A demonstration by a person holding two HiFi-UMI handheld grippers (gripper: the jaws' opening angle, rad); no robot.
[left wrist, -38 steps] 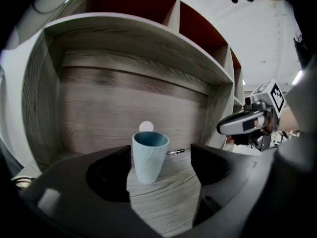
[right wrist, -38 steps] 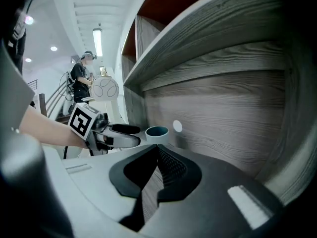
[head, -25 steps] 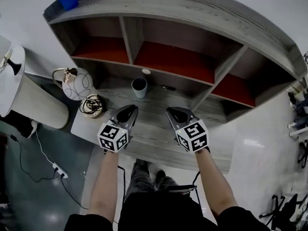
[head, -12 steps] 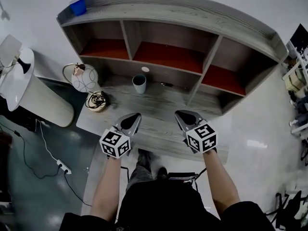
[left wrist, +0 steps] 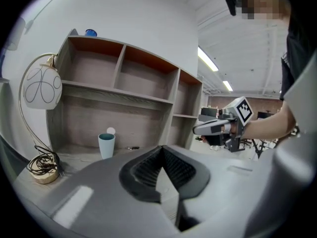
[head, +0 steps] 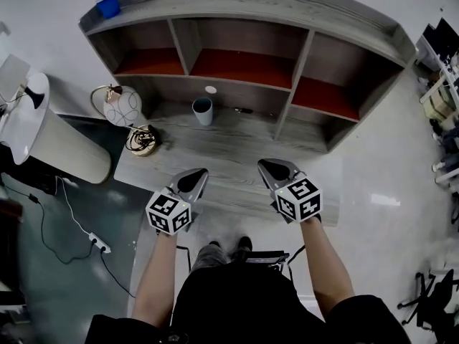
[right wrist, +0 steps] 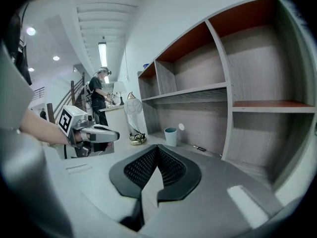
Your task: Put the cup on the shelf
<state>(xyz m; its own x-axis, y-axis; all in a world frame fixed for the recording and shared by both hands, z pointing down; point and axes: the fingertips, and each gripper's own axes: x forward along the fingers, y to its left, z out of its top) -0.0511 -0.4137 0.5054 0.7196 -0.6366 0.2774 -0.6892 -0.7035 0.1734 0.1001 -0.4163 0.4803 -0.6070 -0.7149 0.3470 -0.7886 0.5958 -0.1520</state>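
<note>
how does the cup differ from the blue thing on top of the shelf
The cup is pale teal; the blue container is deeper blue. The cup stands on the desk below the shelf compartments; the blue container sits on the shelf's top board, at its left end. The cup looks round, the blue container boxier. Both stand upright.

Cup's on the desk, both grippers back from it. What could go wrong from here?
1. The left gripper and the right gripper both have shut, empty jaws. Unless one opens first, its tip will likely knock the cup over.
2. The cup stands under the shelf board, so a lift could clip that board's edge.
3. The lamp and coiled cable sit left of the cup, so a wide left approach may snag them.
</note>
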